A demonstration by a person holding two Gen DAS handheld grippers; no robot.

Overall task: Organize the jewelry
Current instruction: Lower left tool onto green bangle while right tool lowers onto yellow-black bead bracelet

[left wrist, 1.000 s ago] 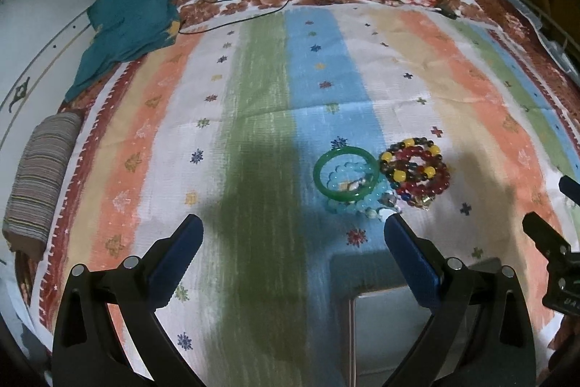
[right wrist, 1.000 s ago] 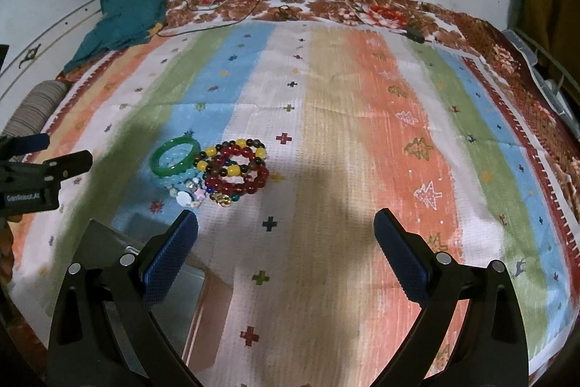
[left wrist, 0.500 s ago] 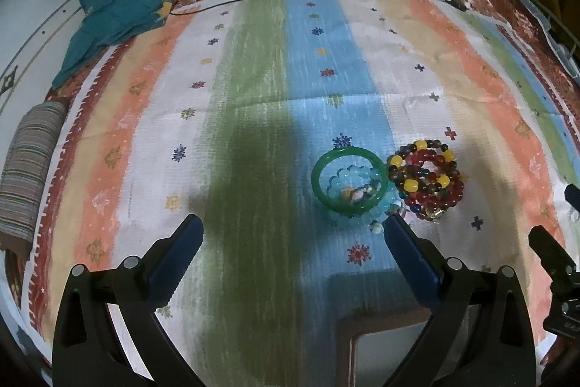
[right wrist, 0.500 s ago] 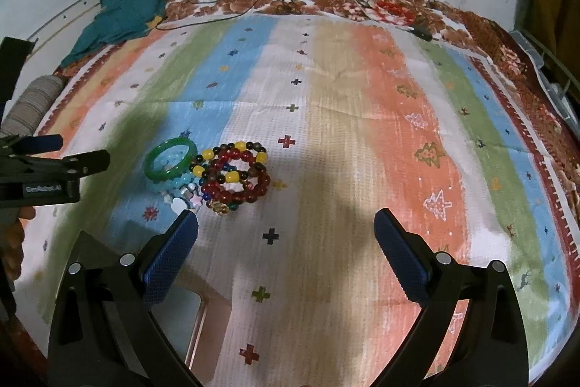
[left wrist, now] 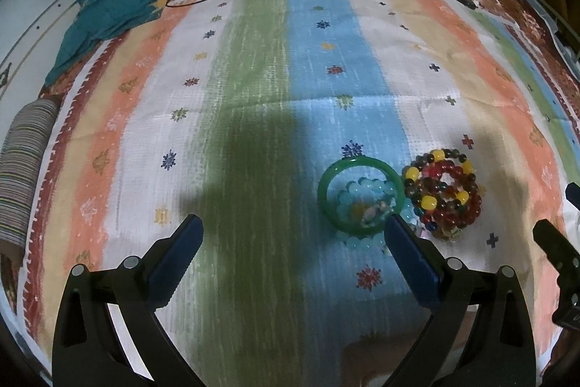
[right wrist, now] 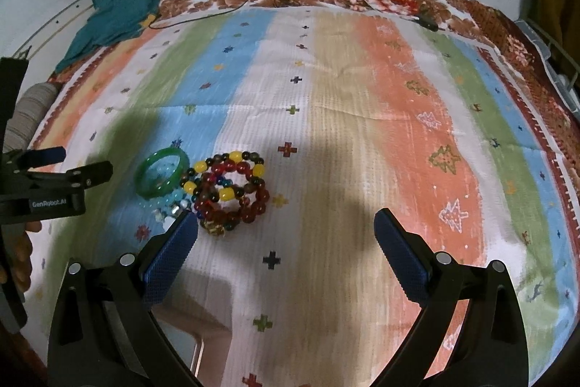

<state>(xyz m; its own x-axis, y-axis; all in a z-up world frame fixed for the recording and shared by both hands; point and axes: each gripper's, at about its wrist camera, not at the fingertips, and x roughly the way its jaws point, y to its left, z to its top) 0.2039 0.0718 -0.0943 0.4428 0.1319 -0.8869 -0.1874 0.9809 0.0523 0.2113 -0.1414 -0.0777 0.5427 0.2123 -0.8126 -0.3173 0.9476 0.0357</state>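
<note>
Both my hand-held grippers are spread wide with nothing in them. Left hand-held gripper (left wrist: 291, 234) hovers over the striped cloth (left wrist: 253, 89); its right finger tip overlaps the green bangle (left wrist: 360, 196), which lies flat. The beaded bracelets (right wrist: 228, 191) are heaped touching it, just ahead of my right hand-held gripper's (right wrist: 286, 229) left finger.

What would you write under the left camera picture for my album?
Open left gripper nears a green bangle and beaded bracelets on a striped cloth.
</note>
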